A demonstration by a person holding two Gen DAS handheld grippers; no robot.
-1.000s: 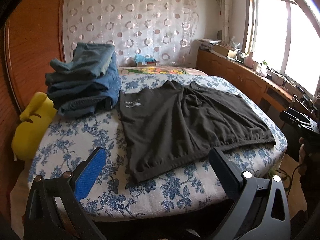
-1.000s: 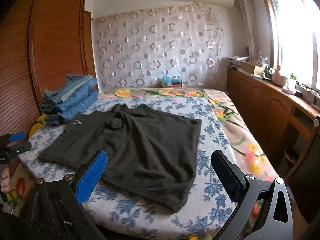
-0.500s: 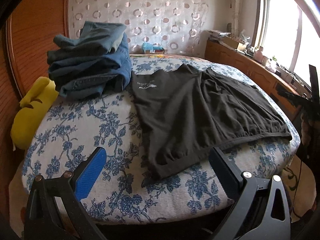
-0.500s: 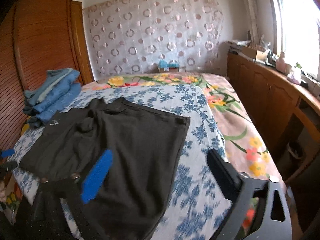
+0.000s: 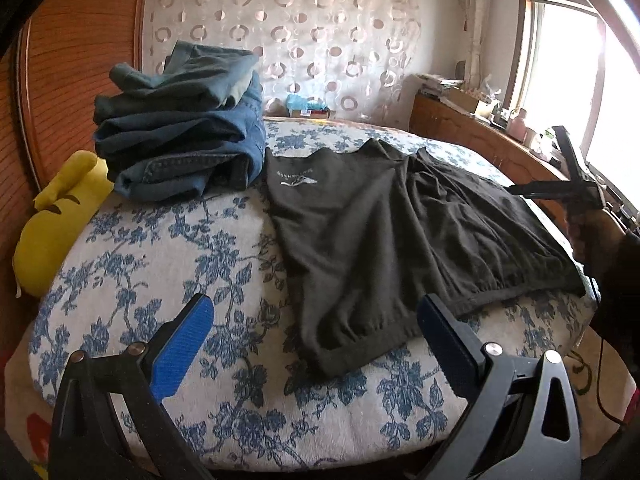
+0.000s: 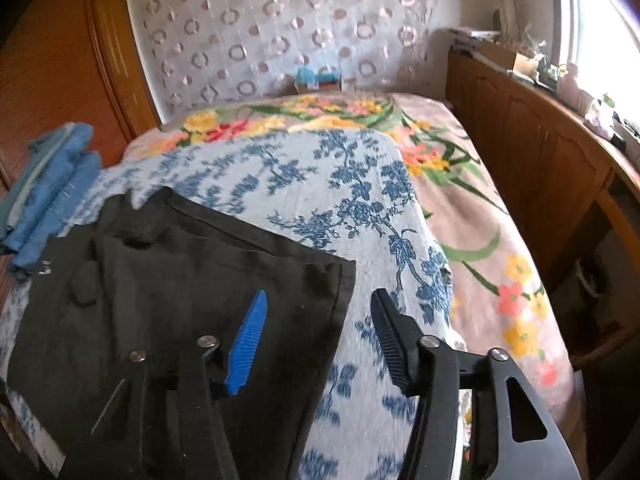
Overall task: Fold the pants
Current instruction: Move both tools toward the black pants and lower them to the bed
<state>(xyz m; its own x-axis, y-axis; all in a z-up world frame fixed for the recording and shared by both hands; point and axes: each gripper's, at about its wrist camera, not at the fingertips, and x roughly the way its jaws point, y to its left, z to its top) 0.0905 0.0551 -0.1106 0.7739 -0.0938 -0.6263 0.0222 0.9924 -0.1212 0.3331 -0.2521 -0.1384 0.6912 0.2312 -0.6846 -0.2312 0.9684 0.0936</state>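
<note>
While the black pants (image 5: pixel 400 240) lie spread flat on the blue-flowered bedspread (image 5: pixel 180 260), just beside a stack of folded jeans (image 5: pixel 180 140), one hem sits near the left gripper (image 5: pixel 316 328), whose jaws stand wide apart above the cover with nothing between them. In the right wrist view the pants (image 6: pixel 180 300) reach a corner under the right gripper (image 6: pixel 316 324); its jaws are closing, about half apart, straddling the cloth's edge, and I cannot tell whether the pads touch it. A yellow cushion (image 5: pixel 52 216) lies beside the jeans.
</note>
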